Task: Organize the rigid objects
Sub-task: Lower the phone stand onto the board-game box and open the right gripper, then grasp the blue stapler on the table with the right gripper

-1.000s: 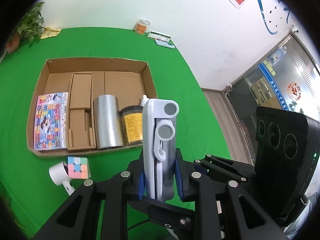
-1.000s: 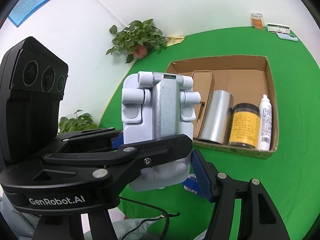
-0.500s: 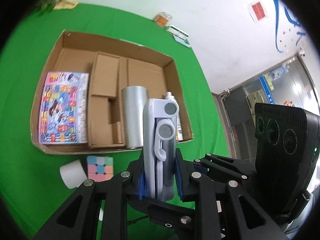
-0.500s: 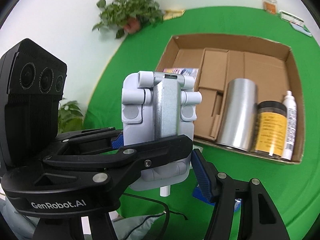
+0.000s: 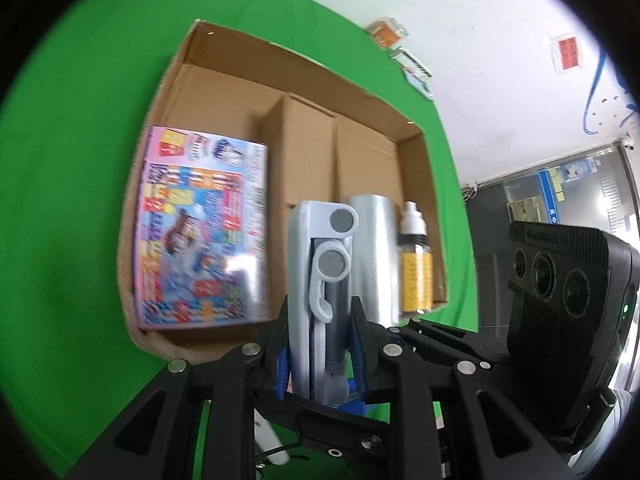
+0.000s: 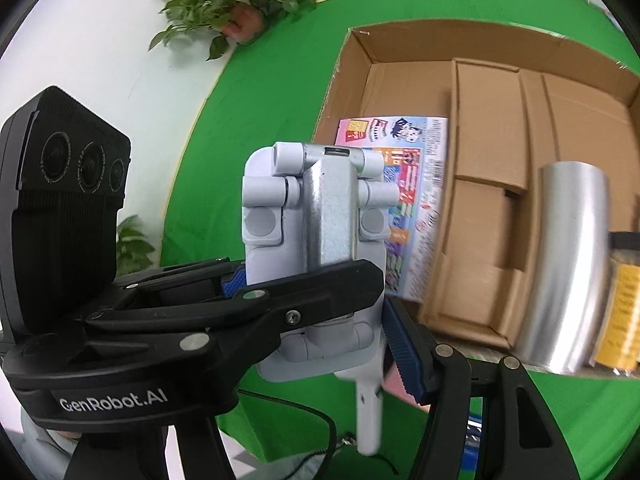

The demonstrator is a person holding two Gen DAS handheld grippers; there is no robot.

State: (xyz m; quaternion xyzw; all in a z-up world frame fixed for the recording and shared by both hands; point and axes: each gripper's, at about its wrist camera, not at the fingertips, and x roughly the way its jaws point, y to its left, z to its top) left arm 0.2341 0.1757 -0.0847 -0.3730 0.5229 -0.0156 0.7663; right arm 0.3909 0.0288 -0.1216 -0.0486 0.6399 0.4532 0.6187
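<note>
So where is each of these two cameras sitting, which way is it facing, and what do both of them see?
Left wrist: rides the left tool, angled down at the cardboard box; its fingers clamp the folded stand edge-on.
Right wrist: rides the right tool, angled down at the same box; its fingers clamp the stand's broad face.
Shared: stand, box, colourful book, silver cylinder, yellow-label jar, each other's black camera housing.

A: What sort of place is this?
B: It looks like an office or lab room set up for recording. The table [image 5: 80,128] is draped in bright green cloth, like a screen backdrop.
A: Anything else?
B: White walls with a red notice [image 5: 568,54], a glass door [image 5: 568,188] with stickers on it, and a potted plant [image 6: 236,4] against the wall.
</note>
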